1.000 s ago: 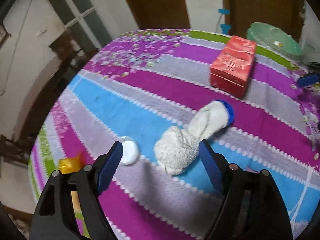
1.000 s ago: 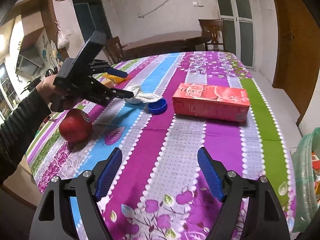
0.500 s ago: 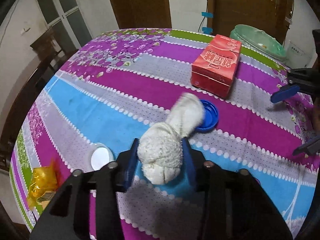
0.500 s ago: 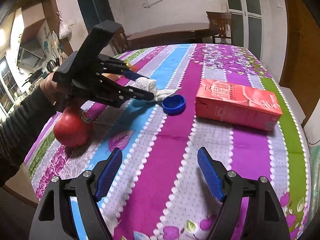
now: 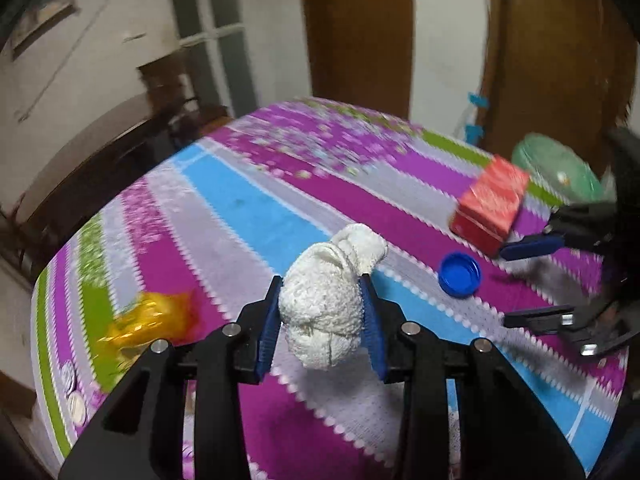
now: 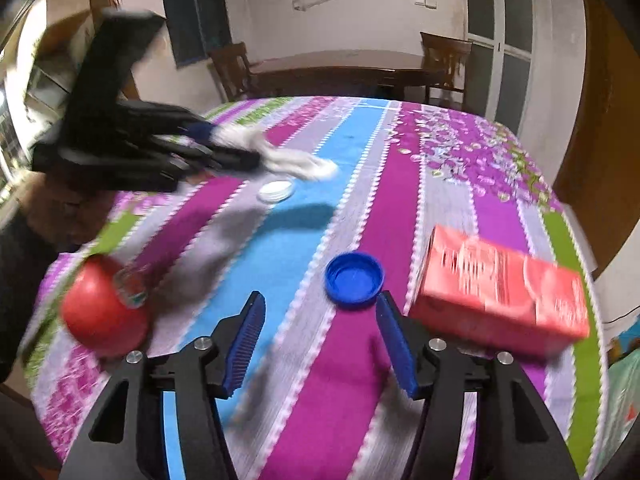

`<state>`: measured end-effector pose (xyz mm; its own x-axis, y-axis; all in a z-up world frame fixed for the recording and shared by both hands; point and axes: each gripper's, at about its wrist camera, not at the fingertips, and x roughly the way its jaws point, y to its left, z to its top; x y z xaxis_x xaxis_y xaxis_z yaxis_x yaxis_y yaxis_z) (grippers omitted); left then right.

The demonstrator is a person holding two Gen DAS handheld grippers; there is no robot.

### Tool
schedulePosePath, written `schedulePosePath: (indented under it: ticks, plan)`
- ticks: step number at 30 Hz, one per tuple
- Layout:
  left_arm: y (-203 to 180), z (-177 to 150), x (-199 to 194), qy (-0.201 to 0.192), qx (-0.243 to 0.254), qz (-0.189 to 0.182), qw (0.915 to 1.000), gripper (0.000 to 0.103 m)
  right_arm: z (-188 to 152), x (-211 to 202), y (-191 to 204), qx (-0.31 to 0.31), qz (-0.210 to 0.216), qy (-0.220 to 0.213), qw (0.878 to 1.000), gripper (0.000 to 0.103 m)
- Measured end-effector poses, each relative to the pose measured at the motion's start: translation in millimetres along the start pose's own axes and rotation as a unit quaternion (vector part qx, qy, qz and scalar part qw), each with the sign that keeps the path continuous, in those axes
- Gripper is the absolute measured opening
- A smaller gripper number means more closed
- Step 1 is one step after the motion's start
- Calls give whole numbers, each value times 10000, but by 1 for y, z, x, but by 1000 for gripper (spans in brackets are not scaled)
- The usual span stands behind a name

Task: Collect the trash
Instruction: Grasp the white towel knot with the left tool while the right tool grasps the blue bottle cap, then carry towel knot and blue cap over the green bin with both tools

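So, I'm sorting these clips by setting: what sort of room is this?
Most likely a home dining room: a round table under a striped floral tablecloth, a second wooden dining table with wooden chairs behind it, and glazed doors in plain plastered walls.

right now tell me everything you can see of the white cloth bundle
The white cloth bundle is a knotted wad of coarse, towel-like fabric, off-white, with a fat rounded body and a shorter twisted tail pointing away. It sits between the blue pads of the left gripper, which press its sides as the jaws close, above the striped tablecloth.
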<state>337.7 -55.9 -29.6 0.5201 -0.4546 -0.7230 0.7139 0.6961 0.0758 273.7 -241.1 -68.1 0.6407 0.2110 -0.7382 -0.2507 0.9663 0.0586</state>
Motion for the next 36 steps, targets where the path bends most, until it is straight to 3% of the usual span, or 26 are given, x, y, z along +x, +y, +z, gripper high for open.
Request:
schedulePosePath:
  ticks: [6,12,15,16,18,19,28,36]
  plan:
    - [14,-2,-24,-262,-491,360,9978,36,15,35,5,-131,-445,323,9984,54]
    - [18,-7,-45,-446,-753,661,9940,36,13,45,9,-237,-575,404,9972,54]
    - [18,-10,-59,-558,-964,813,9904,36,12,42,6,-184,-571,309,9977,31]
    - [17,-11,-63,-583,-1006,899,9891,36,11,40,6,-174,-550,267,9980,29]
    - [12,-15,-70,-621,-1063,1064,9867,36,10,31,8,-190,-525,106,9984,14]
    - [9,-17,-73,-643,-1116,1138,9851,36,9,28,10,-210,-516,31,9984,12]
    - [-29,-47,-103,-822,-1525,1912,9661,36,-2,-35,26,-132,-323,-847,9958,11]
    - [-72,-59,-135,-1289,-2131,2088,9457,36,-11,-115,53,-99,-350,-1626,9860,11]
